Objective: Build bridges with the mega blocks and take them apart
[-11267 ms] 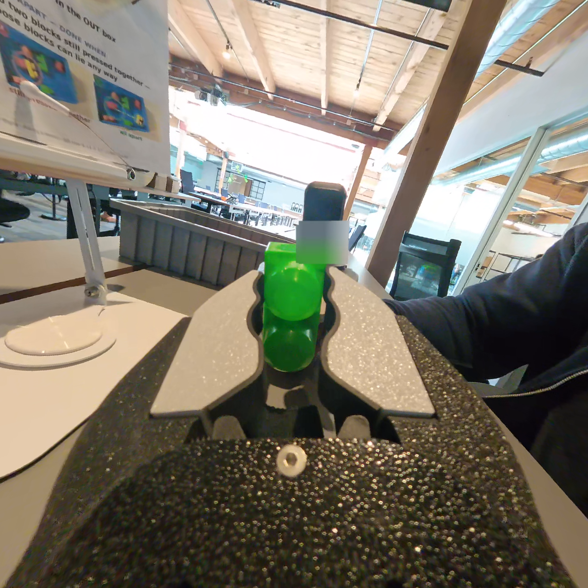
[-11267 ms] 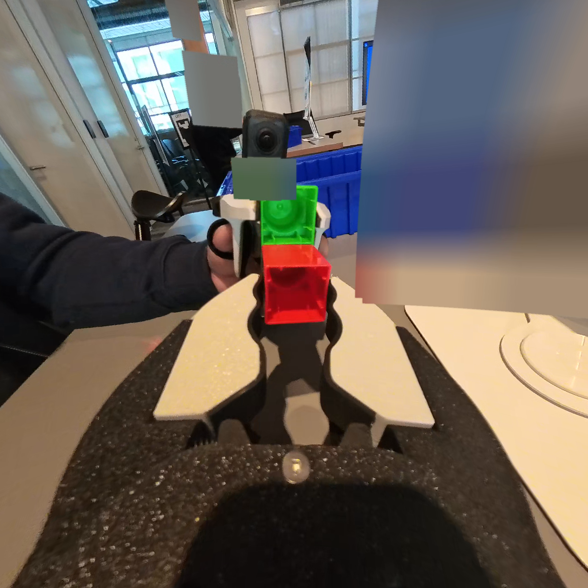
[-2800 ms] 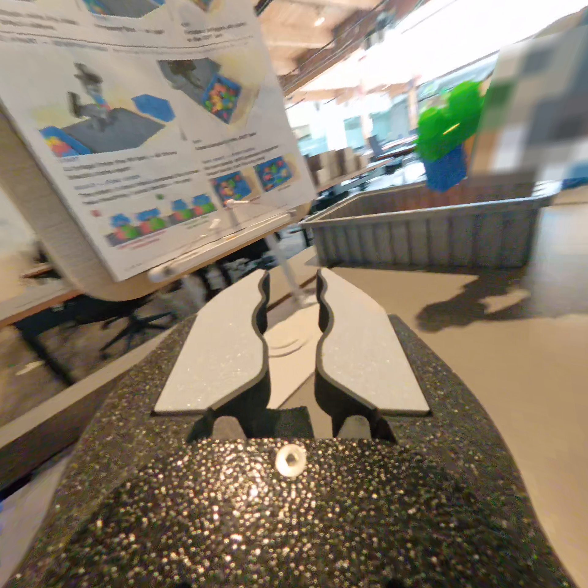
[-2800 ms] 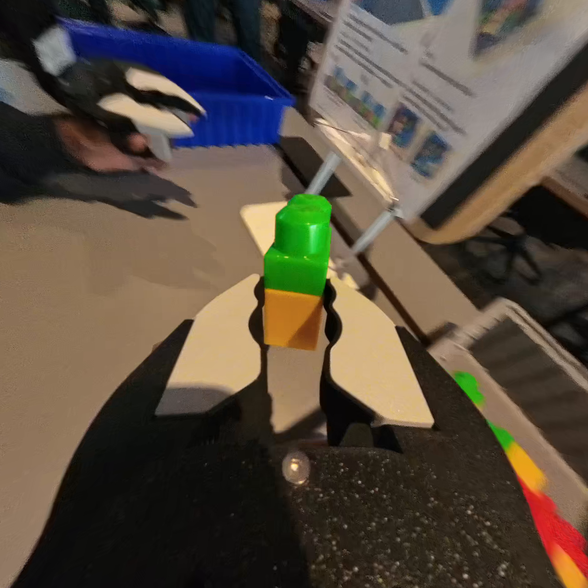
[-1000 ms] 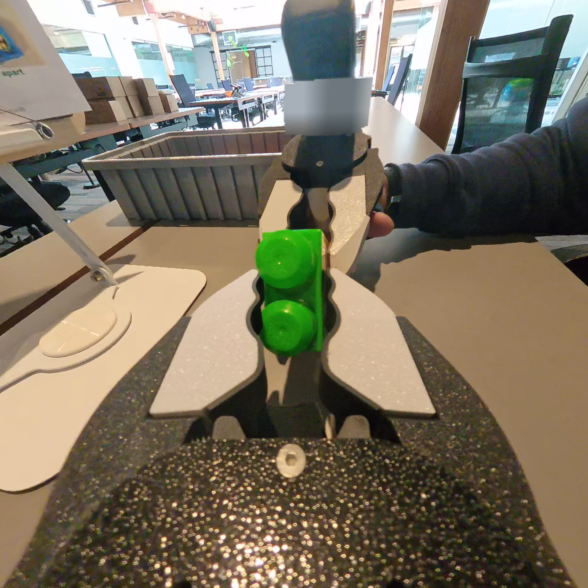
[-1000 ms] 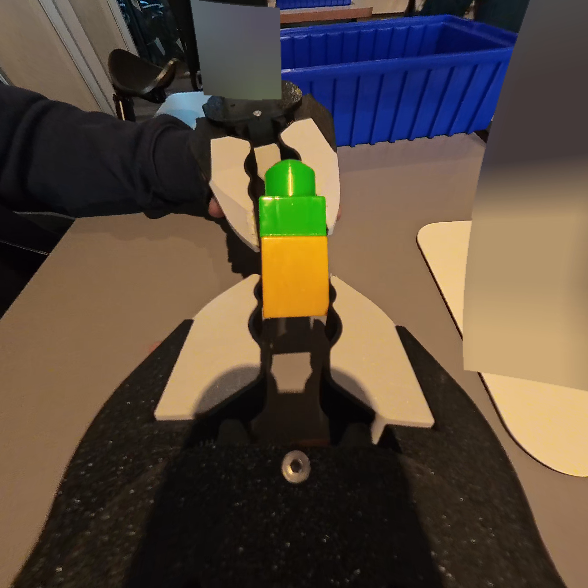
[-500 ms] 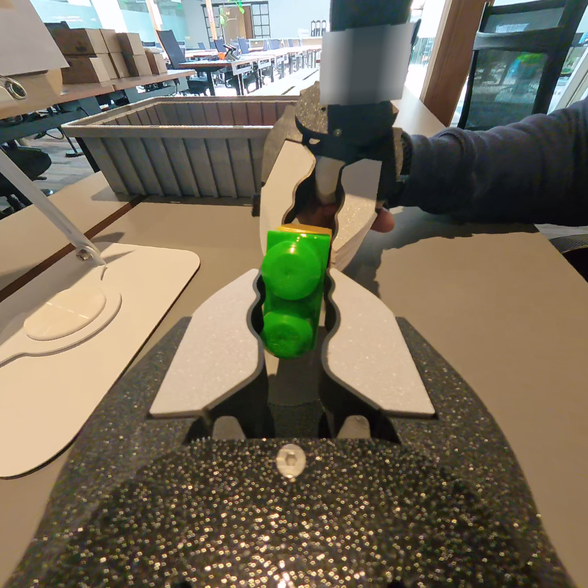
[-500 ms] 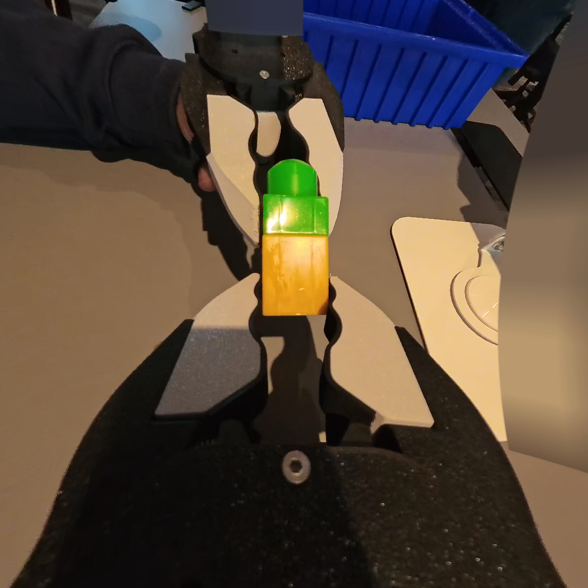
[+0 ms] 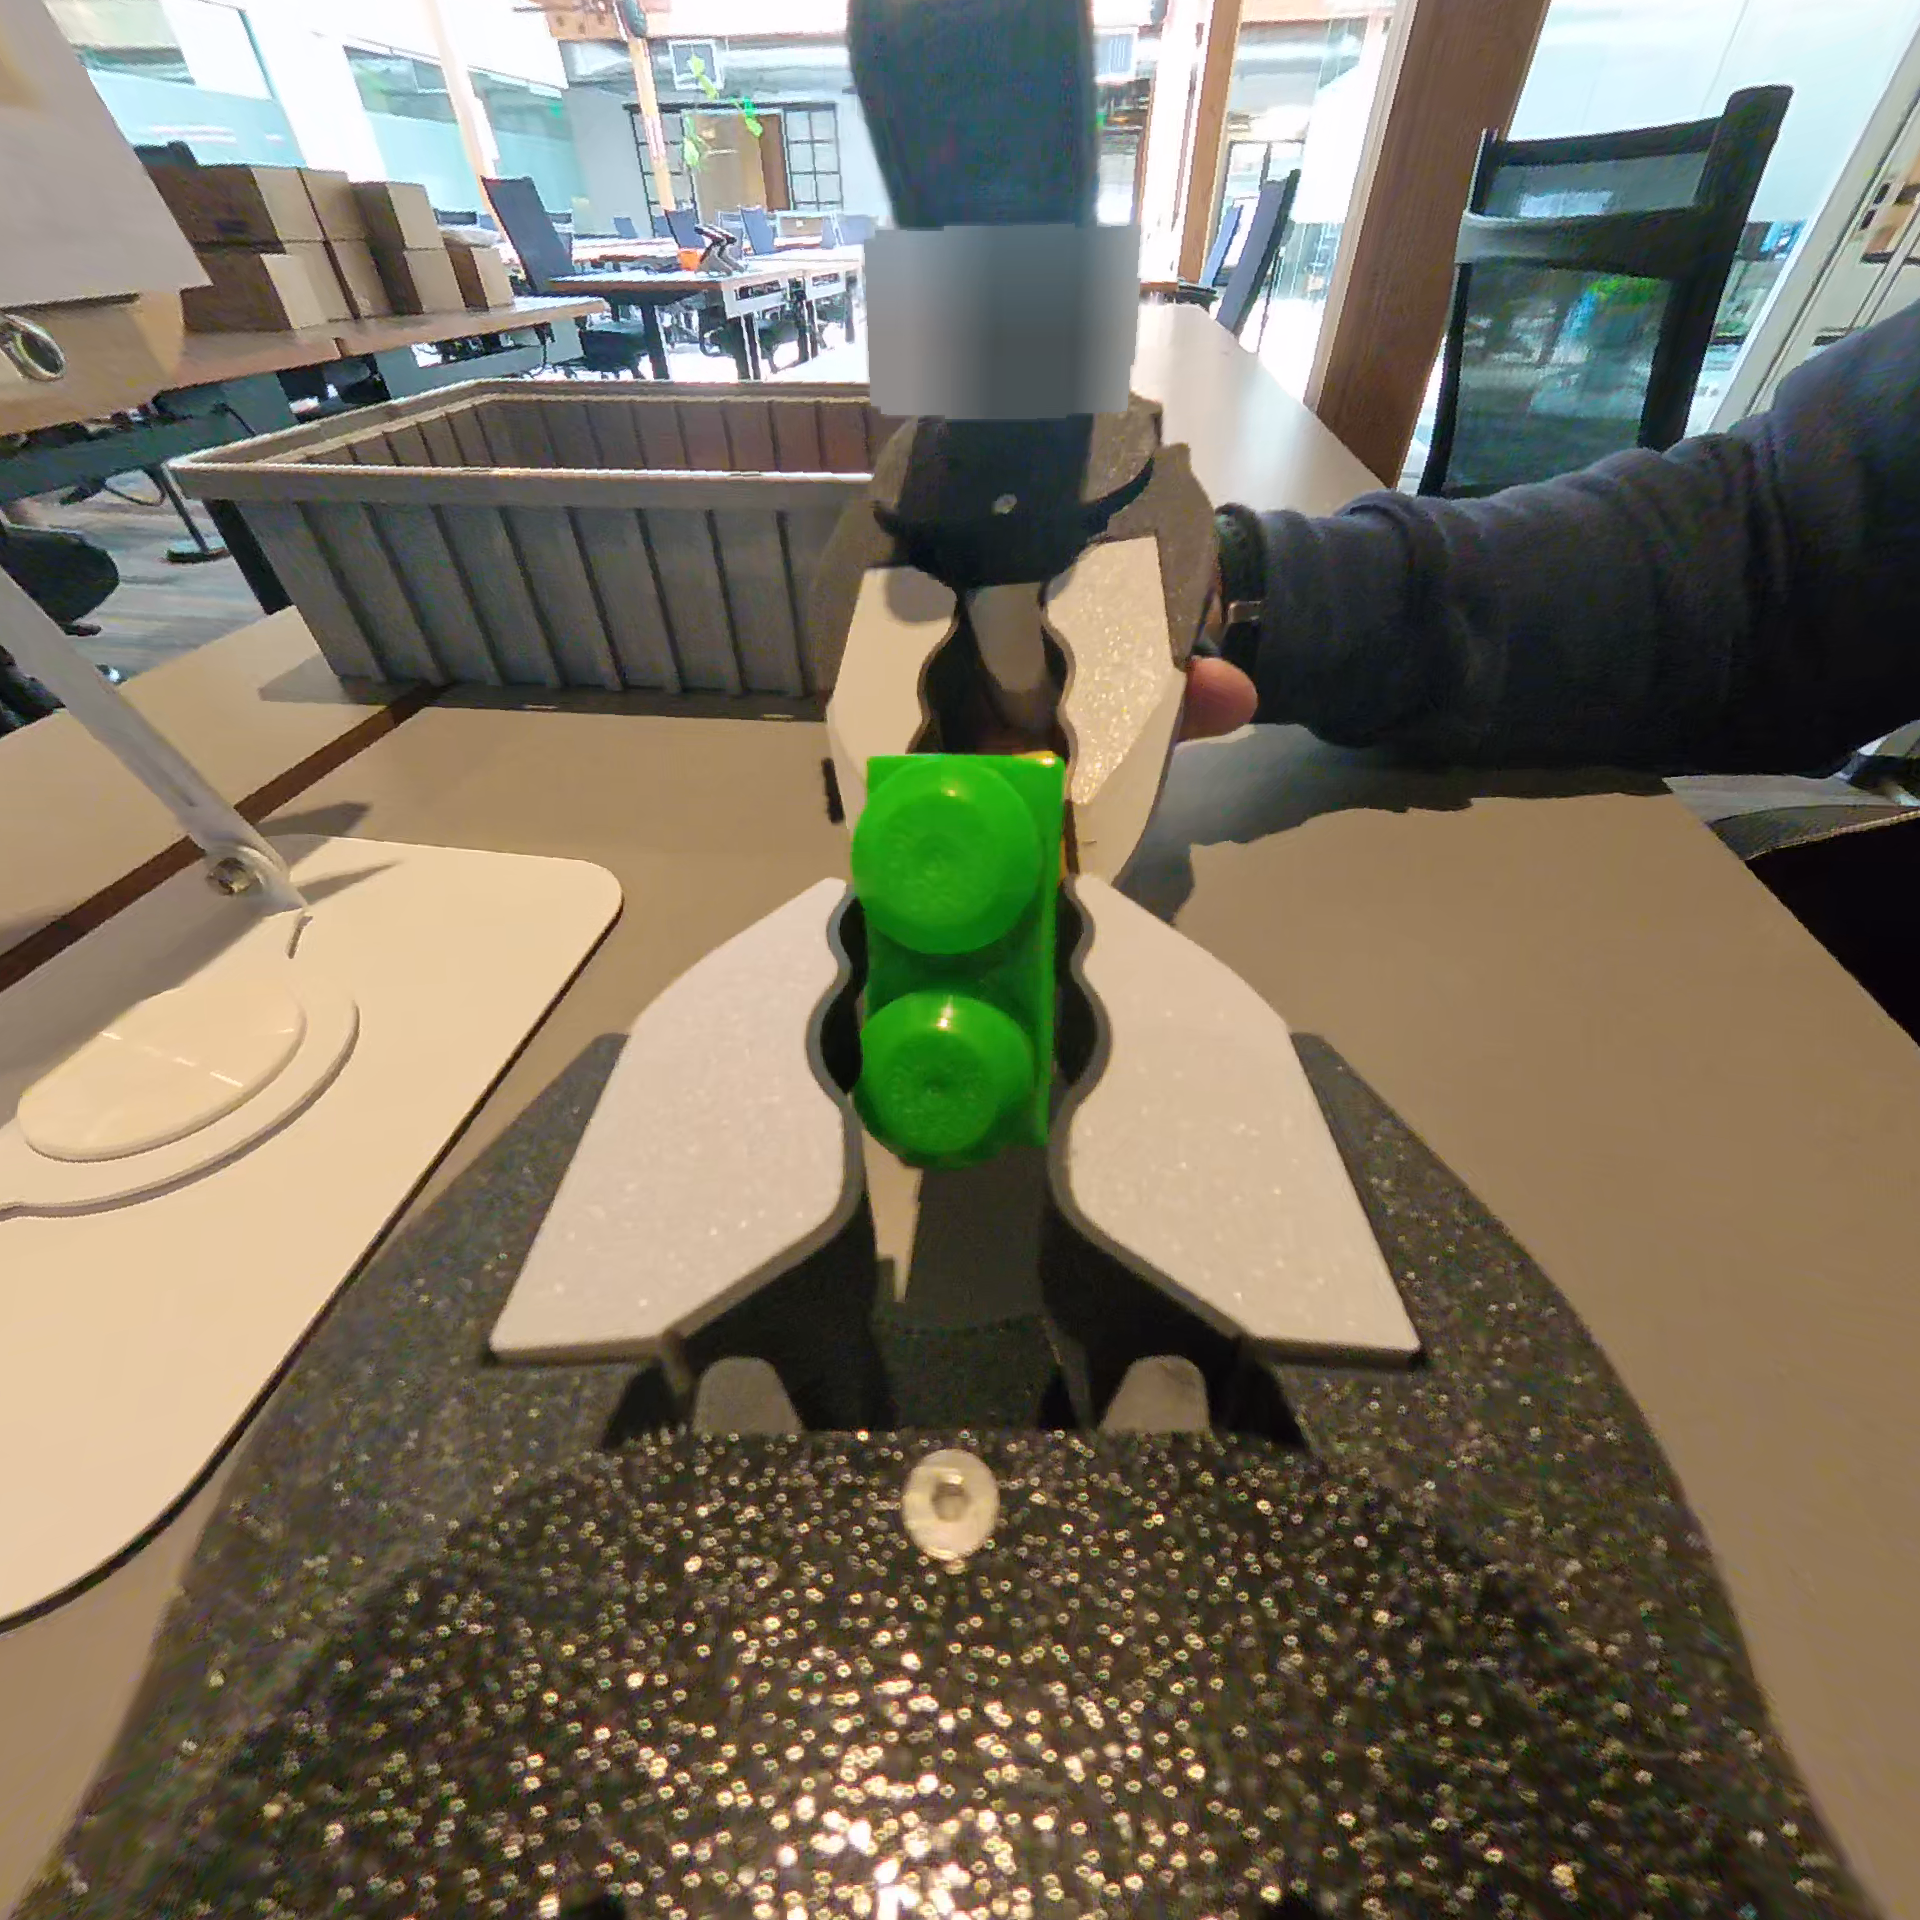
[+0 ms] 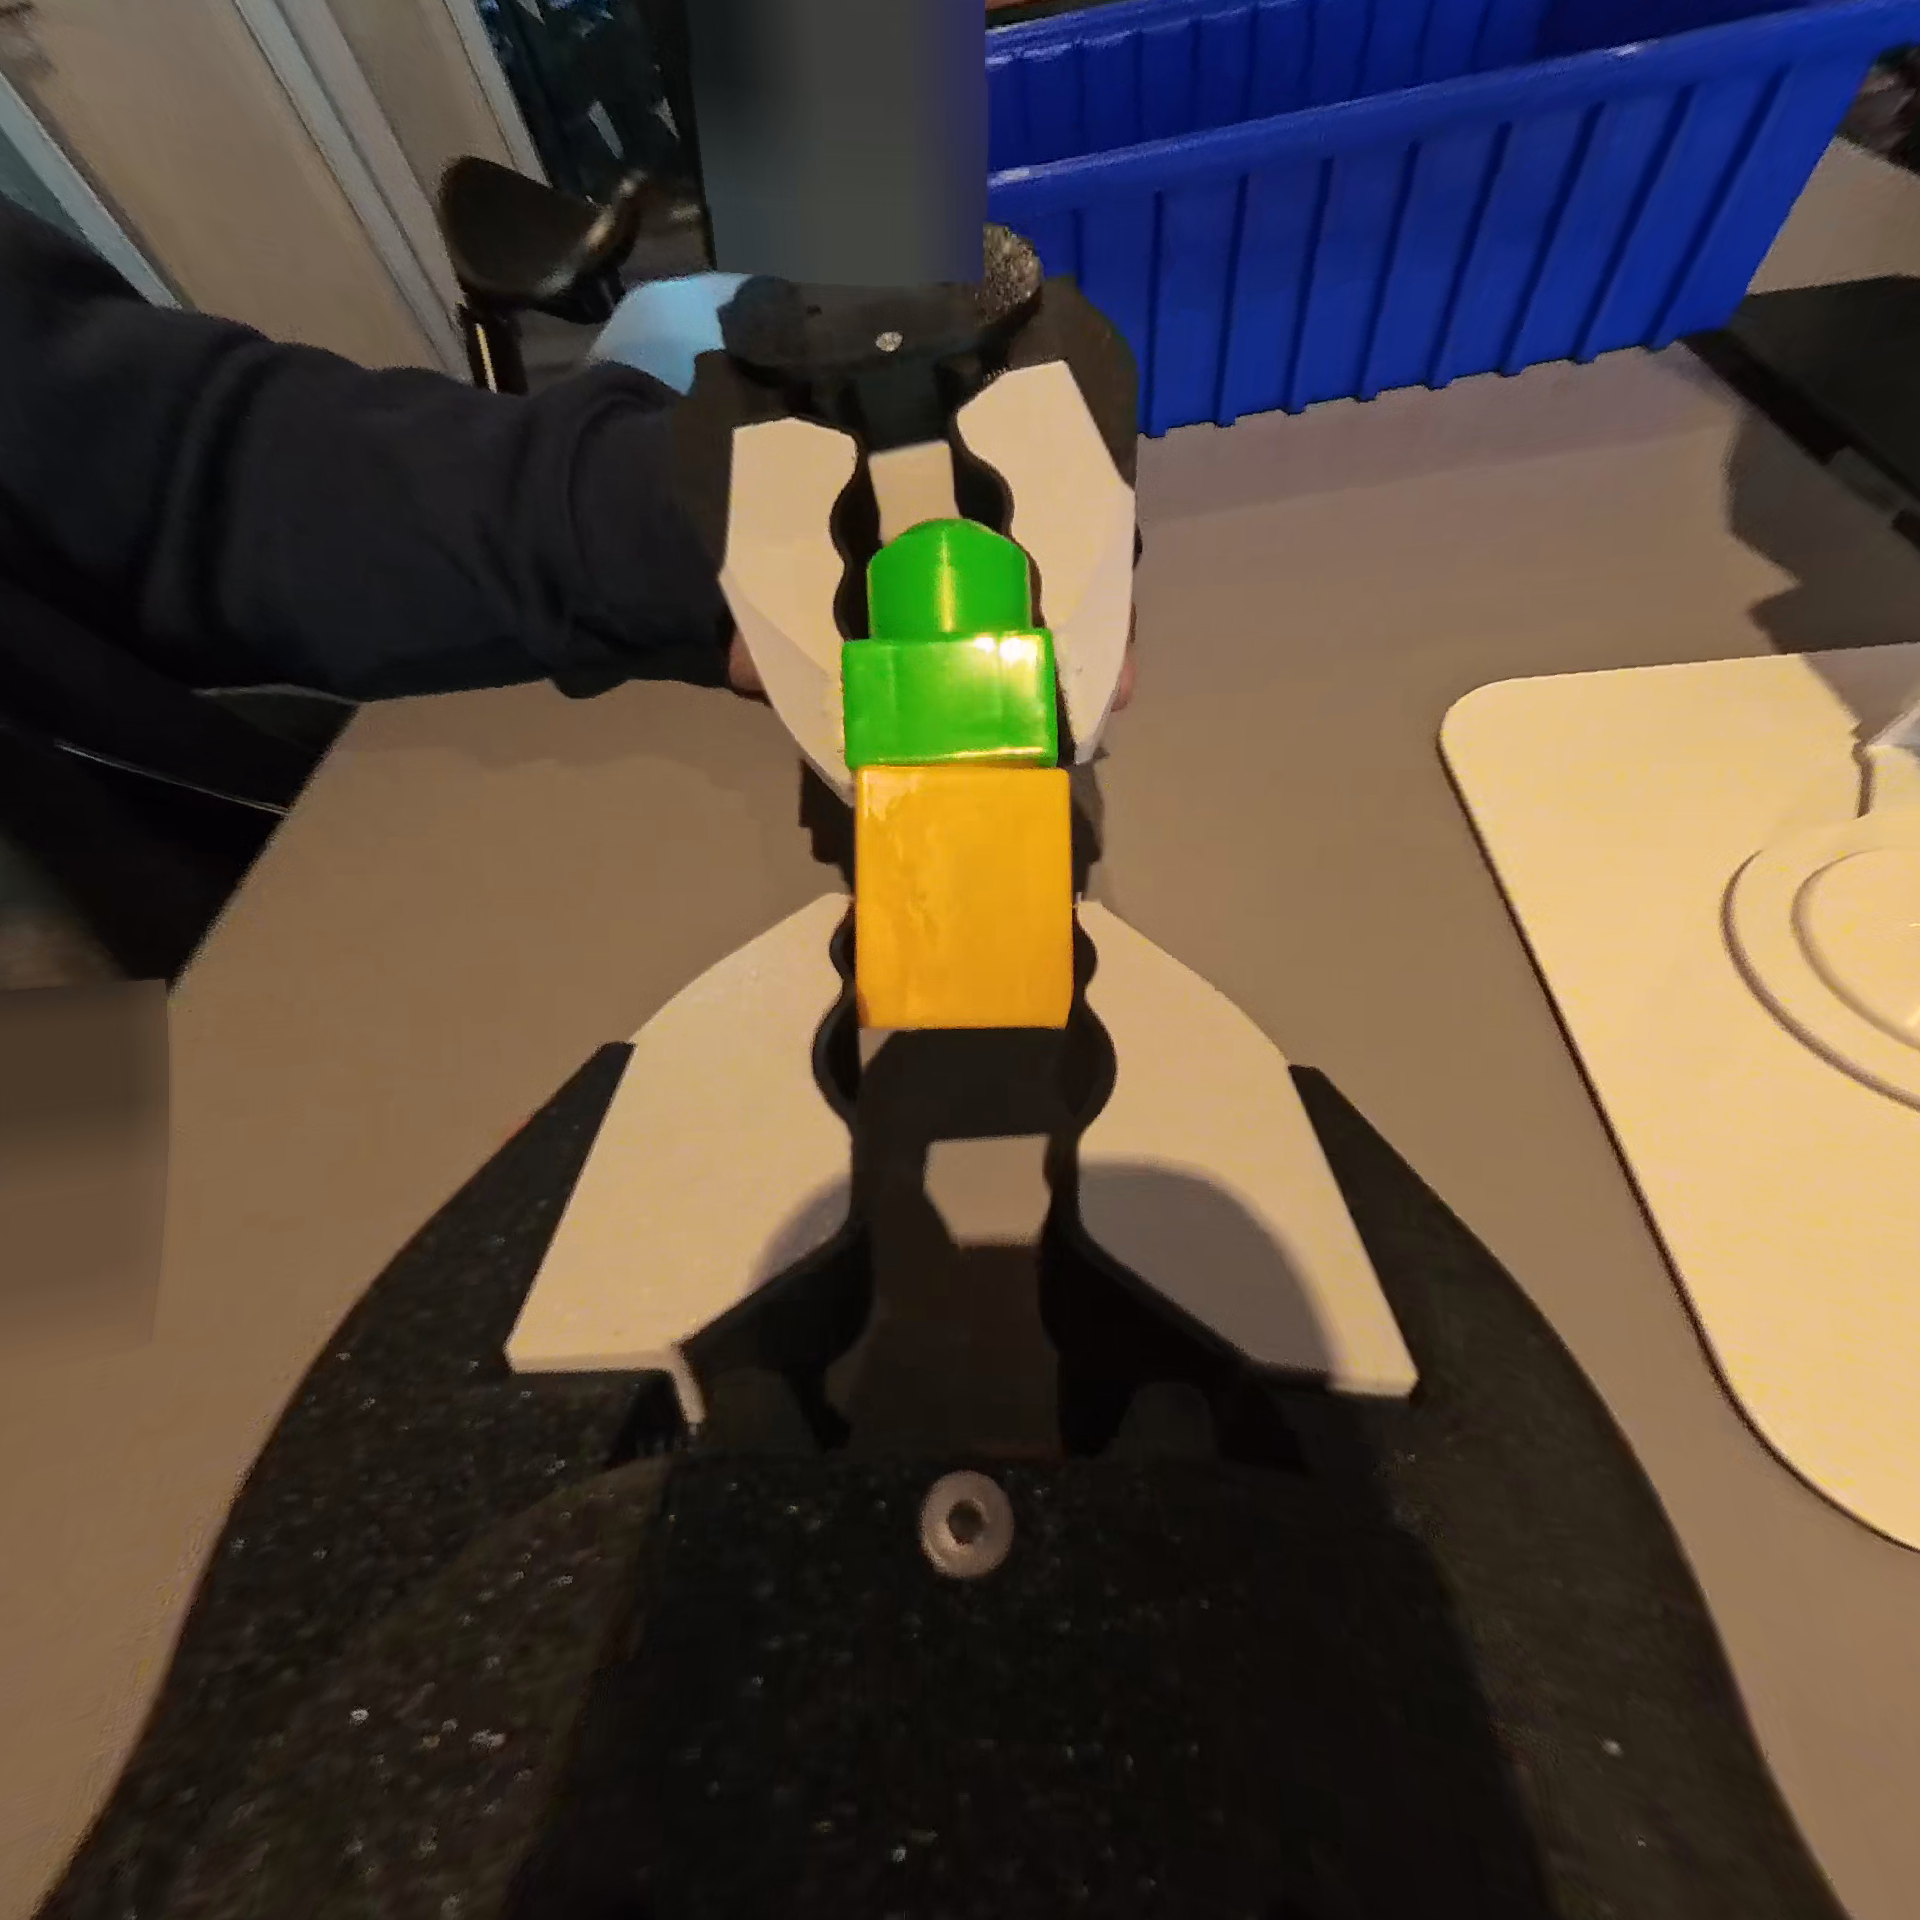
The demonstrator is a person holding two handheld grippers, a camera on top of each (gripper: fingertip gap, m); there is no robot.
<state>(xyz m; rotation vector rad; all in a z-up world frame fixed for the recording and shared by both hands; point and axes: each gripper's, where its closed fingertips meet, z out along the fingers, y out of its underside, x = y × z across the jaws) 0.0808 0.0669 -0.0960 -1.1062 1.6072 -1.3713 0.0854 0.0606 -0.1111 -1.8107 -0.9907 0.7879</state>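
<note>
Green block (image 9: pixel 951 956): two-stud brick held above the surface, its studs facing the left camera; its far end meets the yellow block.
Yellow block (image 10: pixel 961 899): joined end to end with the green block (image 10: pixel 951 701), in mid-air between the two tools.
Left tool (image 9: pixel 951 925): fingers closed on the green block's sides, pads touching it.
Right tool (image 10: pixel 961 935): fingers closed on the yellow block, pads against both its sides.
Grey bin (image 9: pixel 520 561): ribbed, on the far left part of the surface in the left view; only its inner far wall shows, contents cannot be told.
Blue bin (image 10: pixel 1403 239): ribbed, at the far right in the right view; its inside is hidden from this angle.
White stand base (image 9: pixel 260 1039): flat rounded plate with a raised disc and a slanted metal rod, left of the left tool; the same plate (image 10: pixel 1683 987) lies right of the right tool.
Surface (image 9: pixel 1507 1039): bare tan top on the side away from the base and beneath the blocks; its right edge ends near a dark sleeve (image 9: pixel 1558 592).
Left view only: the block's studs, the grey bin, a black chair (image 9: pixel 1600 270), the right tool (image 9: pixel 1013 727) facing in.
Right view only: the yellow block's full side, the blue bin, the left tool (image 10: pixel 935 582) facing in.
</note>
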